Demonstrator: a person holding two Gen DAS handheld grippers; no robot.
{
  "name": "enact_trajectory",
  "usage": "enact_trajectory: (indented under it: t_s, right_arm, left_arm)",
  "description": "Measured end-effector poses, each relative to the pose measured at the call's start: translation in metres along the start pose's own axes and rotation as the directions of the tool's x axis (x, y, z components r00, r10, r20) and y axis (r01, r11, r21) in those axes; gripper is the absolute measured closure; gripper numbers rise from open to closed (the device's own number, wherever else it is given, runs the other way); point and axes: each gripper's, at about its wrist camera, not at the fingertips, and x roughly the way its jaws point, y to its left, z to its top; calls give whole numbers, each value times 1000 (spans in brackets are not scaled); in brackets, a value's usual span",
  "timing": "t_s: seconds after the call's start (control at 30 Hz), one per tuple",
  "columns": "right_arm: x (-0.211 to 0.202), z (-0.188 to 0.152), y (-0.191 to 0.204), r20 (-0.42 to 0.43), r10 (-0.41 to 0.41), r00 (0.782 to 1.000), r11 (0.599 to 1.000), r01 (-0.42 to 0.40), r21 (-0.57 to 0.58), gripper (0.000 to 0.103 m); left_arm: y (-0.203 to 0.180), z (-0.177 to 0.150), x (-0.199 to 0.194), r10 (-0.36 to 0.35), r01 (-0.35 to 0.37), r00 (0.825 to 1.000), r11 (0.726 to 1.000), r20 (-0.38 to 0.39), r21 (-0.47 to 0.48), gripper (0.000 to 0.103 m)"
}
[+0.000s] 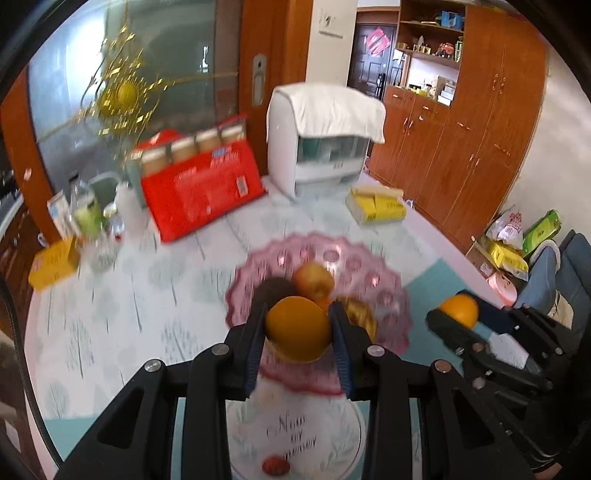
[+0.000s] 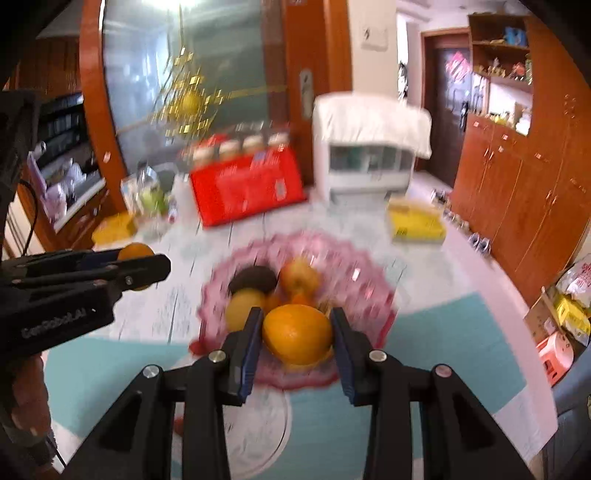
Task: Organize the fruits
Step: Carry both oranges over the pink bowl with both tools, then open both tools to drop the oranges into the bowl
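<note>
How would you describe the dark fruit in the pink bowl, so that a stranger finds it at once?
Start at the pink scalloped glass bowl in the middle of the table with the pale tree-patterned cloth. On the bowl's left side lies a dark brown rounded fruit, beside a reddish-yellow apple. It alone is nearly black; its neighbours are yellow or orange.

Table: pale patterned cloth [image 1: 110, 314], teal border.
Left wall: wood-framed glass door [image 1: 177, 55], metal handle [image 1: 259, 79].
Right wall: brown wooden cabinets [image 1: 461, 147]; open shelves [image 1: 430, 33] above.
Far end: dark door [image 1: 371, 59].
Light: bright glare on glass [image 2: 192, 3].
</note>
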Motion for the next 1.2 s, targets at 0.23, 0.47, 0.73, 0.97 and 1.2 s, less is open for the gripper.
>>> enact_trajectory:
  t_s: [0.23,0.47,0.73,0.97,1.2]
  right_arm:
    - [24,46,-25,54,-41,998,998,39,42,66]
    - [78,39,-34,-38,-45,998,997,47,53,66]
    - [124,14,-40,-141,-26,990,998,33,46,66]
    - [150,0,-46,-189,-19,982,999,26,35,66]
    - [165,-6,-47,-210,-12,978,1000,17,26,66]
  left_arm:
    - [-10,36,30,29,-29,1000,1000,7,-5,71]
    - [-17,28,85,63,-63,994,998,-89,2,71]
    - [-23,22,131,103,-101,984,995,-144,23,70]
    - [-28,18,160,133,-127,974,991,-182,47,70]
    - [-32,11,178,170,-155,964,984,-202,88,70]
